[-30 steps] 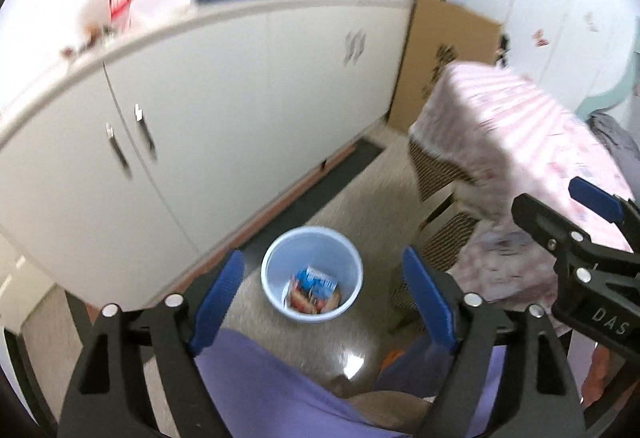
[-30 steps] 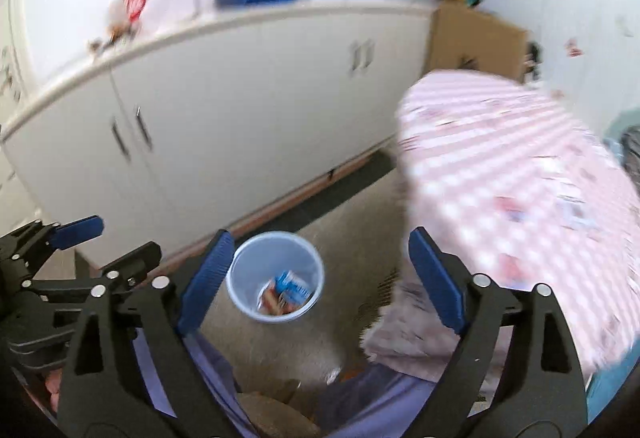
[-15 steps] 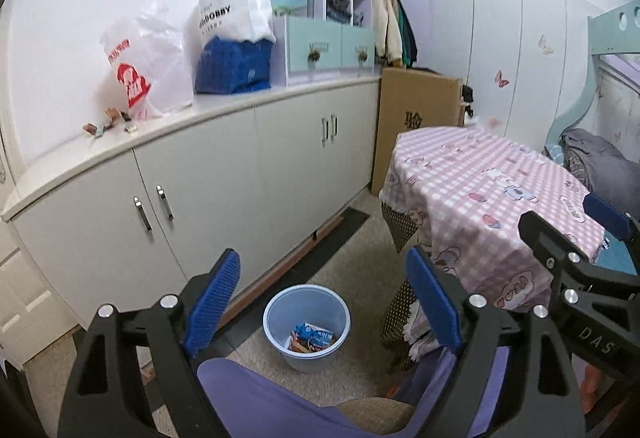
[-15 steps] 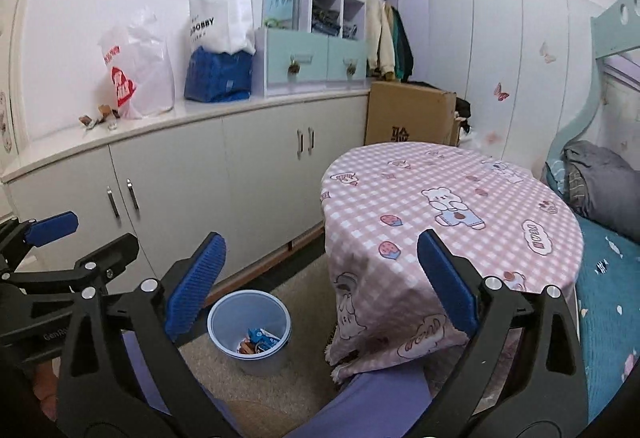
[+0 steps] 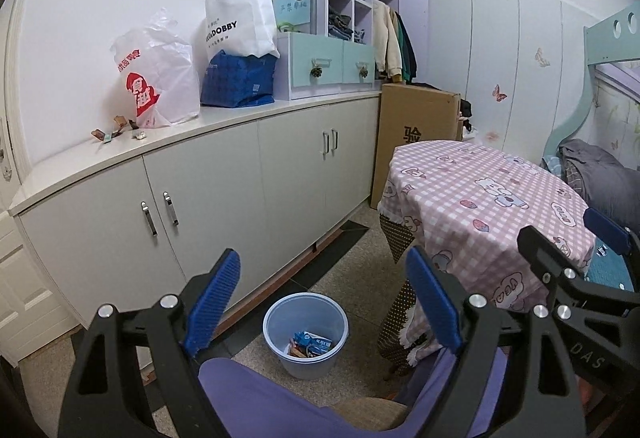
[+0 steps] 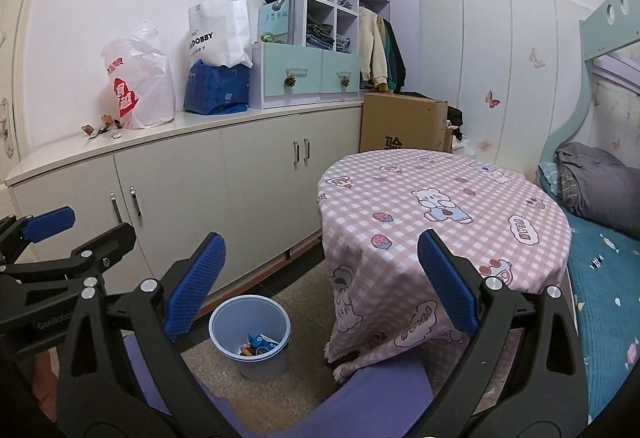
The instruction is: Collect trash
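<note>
A pale blue bin [image 5: 305,334] stands on the floor between the white cabinets and the table, with several wrappers [image 5: 310,344] inside; it also shows in the right wrist view [image 6: 250,336]. Small scraps of trash [image 5: 116,129] lie on the cabinet counter by a white plastic bag; they also show in the right wrist view [image 6: 100,127]. My left gripper [image 5: 324,298] is open and empty, held high above the bin. My right gripper [image 6: 320,278] is open and empty, to the right of the left one. The round table [image 6: 440,205] has a bare pink checked cloth.
White cabinets [image 5: 200,197] run along the left wall, with bags [image 5: 240,49] and a drawer unit on top. A cardboard box [image 5: 416,125] stands behind the table. A bed [image 6: 600,278] with a grey blanket is at the right. My purple-clad legs [image 5: 260,398] are below.
Both grippers have tilted up from looking down at the bin to looking across the room. The bin now sits lower in both views. Both stayed open and empty.
</note>
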{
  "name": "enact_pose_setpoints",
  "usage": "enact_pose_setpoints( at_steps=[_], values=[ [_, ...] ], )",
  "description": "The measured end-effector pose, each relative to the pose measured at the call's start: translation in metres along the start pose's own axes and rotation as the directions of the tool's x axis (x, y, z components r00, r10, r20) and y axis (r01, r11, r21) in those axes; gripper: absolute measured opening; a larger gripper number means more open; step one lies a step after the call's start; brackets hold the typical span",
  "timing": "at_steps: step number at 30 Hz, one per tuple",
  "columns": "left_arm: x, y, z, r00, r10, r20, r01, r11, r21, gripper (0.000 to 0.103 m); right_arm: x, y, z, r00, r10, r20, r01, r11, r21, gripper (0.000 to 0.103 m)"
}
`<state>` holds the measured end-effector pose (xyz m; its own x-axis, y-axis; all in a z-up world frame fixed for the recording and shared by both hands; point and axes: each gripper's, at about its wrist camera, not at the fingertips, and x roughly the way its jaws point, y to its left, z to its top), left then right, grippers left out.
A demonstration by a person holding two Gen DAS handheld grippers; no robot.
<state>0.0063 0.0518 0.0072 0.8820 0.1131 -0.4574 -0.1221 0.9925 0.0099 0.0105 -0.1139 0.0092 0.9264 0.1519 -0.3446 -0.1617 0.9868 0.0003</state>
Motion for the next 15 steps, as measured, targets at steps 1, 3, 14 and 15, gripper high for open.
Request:
enact_pose_setpoints(
  at_steps=[1,3,14,15],
  values=[
    [0.0,0.0,-0.001,1.0,-0.002,0.0,0.002,1.0,-0.003,0.083,-0.001,0.0,-0.001,1.0,0.001,0.0,-0.001,1.0,0.0,0.095],
    [-0.001,0.001,-0.002,1.0,-0.006,0.001,0.006,1.0,-0.006,0.083,-0.002,0.0,-0.002,1.0,-0.003,0.004,0.003,1.0,-0.001,0.095],
    [-0.007,0.001,-0.003,1.0,-0.013,0.023,0.013,1.0,-0.001,0.083,-0.011,-0.003,-0.002,1.0,-0.018,0.026,0.018,1.0,-0.002,0.095],
    [-0.008,0.0,-0.003,1.0,-0.014,0.024,0.014,1.0,-0.001,0.083,-0.012,-0.003,-0.001,0.999,-0.018,0.028,0.018,1.0,-0.002,0.095]
  ],
)
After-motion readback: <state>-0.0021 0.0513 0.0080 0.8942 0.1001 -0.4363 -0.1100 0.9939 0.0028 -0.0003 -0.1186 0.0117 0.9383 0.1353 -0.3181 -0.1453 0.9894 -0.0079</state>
